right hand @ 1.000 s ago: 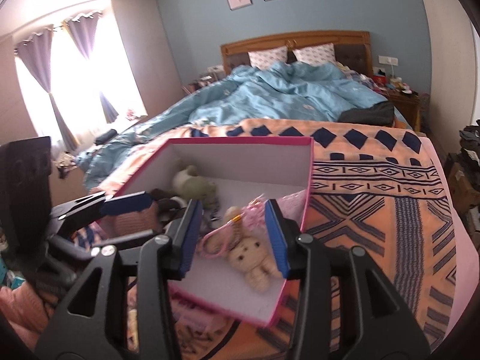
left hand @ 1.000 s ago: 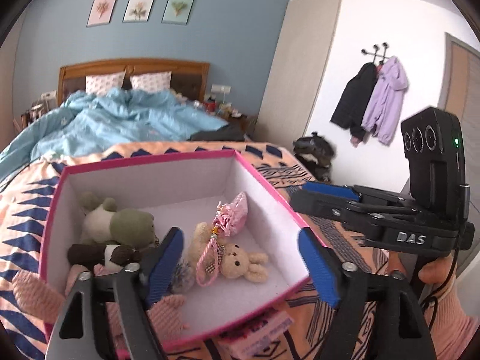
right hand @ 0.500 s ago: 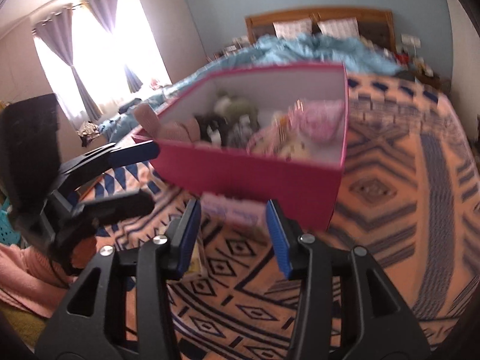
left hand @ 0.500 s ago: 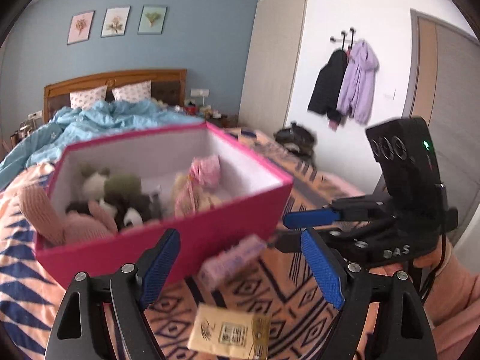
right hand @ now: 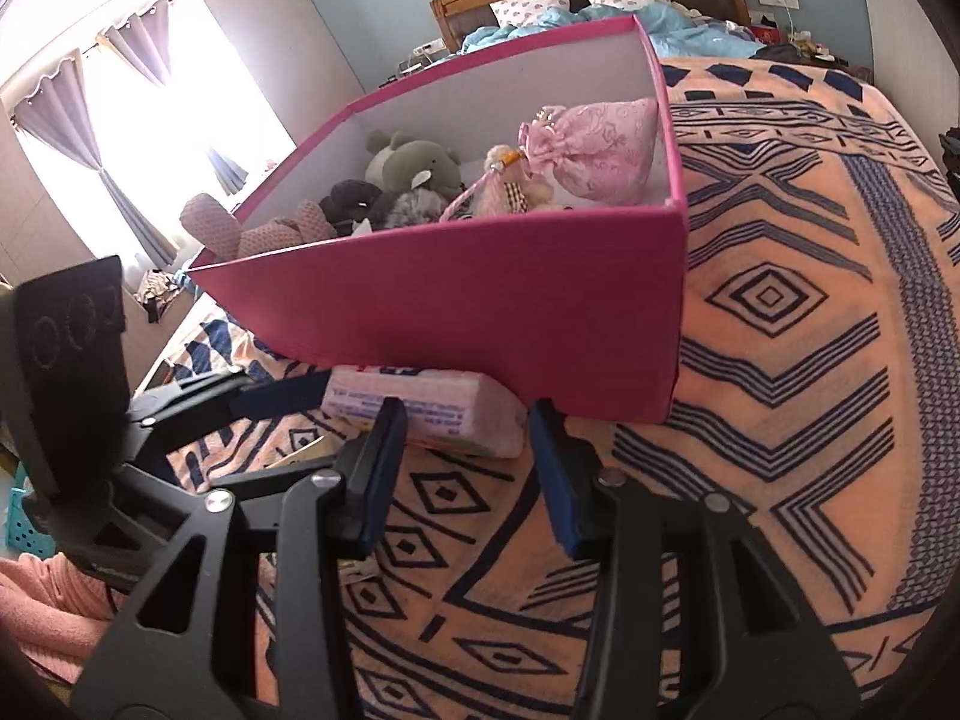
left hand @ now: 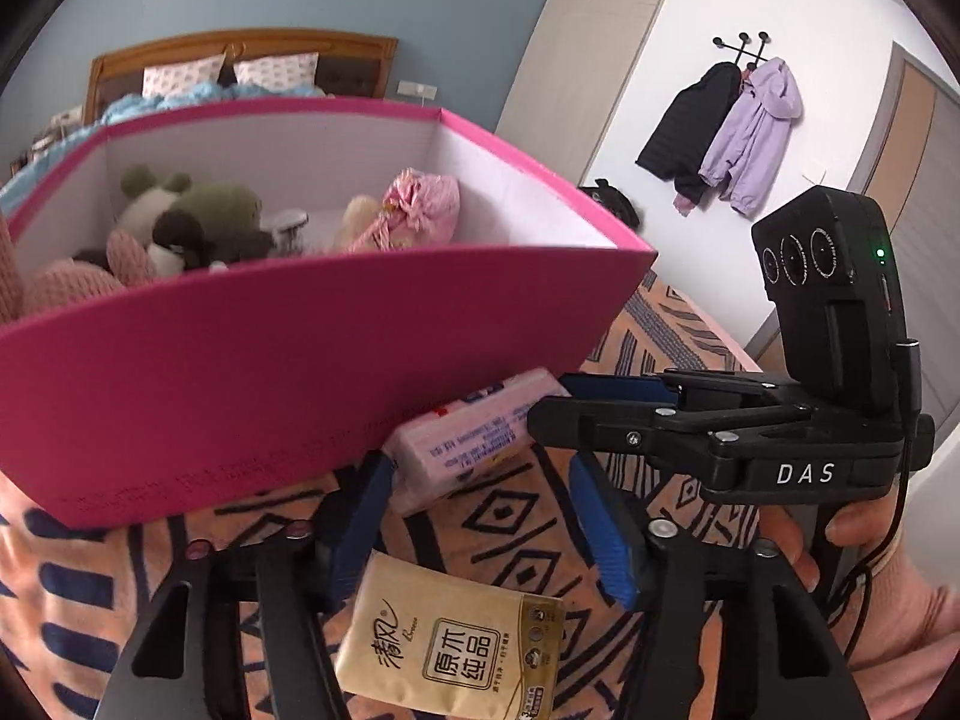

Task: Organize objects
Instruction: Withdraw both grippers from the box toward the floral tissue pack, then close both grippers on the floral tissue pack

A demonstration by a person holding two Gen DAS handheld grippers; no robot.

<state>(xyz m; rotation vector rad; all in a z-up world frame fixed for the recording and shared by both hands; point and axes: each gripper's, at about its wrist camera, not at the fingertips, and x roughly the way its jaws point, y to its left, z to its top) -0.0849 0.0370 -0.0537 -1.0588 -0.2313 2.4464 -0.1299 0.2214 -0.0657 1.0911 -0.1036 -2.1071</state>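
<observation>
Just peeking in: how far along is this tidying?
Done: soft toys and a pink pouch lie in the pink box. In hand: nothing; both tongs, left and right, are closing, empty. Left: pink tissue pack and yellow tissue pack on the blanket.

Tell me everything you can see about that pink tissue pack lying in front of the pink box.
The pink tissue pack is a soft, plastic-wrapped oblong, pale pink with blue small print along its side and a bit of red and blue on top. It lies flat on the patterned orange blanket, its far edge against the foot of the pink box. The right gripper is closing around its near end; whether the pads touch yet is unclear.
</observation>
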